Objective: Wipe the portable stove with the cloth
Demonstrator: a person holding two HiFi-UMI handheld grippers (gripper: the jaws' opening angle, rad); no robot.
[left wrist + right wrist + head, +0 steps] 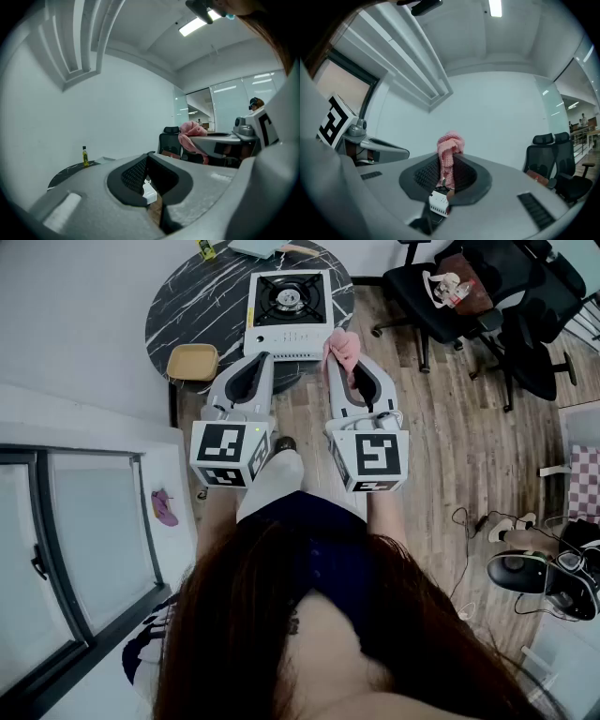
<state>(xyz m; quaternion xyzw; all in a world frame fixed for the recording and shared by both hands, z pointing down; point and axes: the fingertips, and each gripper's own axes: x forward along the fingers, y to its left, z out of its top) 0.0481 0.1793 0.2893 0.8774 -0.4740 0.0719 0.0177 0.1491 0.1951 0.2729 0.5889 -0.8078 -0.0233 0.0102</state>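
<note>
Two grippers, one cloth, one stove, one round table, one tray, one bottle and two office chairs are in view.

The left gripper (264, 357) has its jaws pressed together, with nothing between them. Its own view shows the dark pads meeting at the tip. The tan tray (192, 362) sits on the table just left of this gripper's tip, and the small yellow bottle (85, 156) stands farther ahead to the left, at the table's far edge.

The stove (288, 310) lies on the dark marble table (178, 306), straight ahead of both grippers and between their lines. In the head view its near edge is level with both tips. Nothing lies between either gripper and the stove.

The right gripper (449, 160) is pinching the pink cloth (450, 144). The jaws are closed on its lower part, and a bunched end stands up beyond the tips. In the head view the cloth sits at the stove's near right corner. Contact with the stove cannot be confirmed. Both gripper views look toward the wall and ceiling.

The two black office chairs (487, 306) stand on the wooden floor (450, 446), well apart from the right gripper on its right.
</note>
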